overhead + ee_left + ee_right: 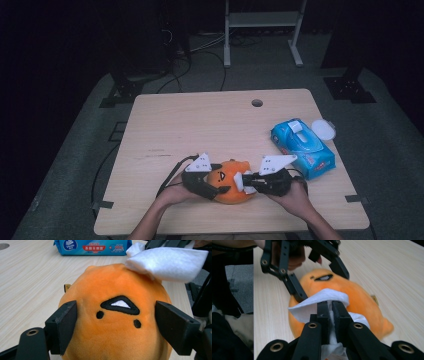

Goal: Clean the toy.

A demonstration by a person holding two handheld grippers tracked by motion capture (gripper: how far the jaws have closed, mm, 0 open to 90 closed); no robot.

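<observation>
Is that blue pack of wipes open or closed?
Open: the blue wipes pack has its round white lid flipped back beside its top.

A blue plastic pack of wet wipes (303,148) lies on the light wooden table (200,125) with a round white lid (323,129) touching its far right corner.

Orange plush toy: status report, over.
Left gripper clamps orange plush toy. Right gripper shut on white wipe, pressed on toy. Blue wipes pack clear.
</observation>
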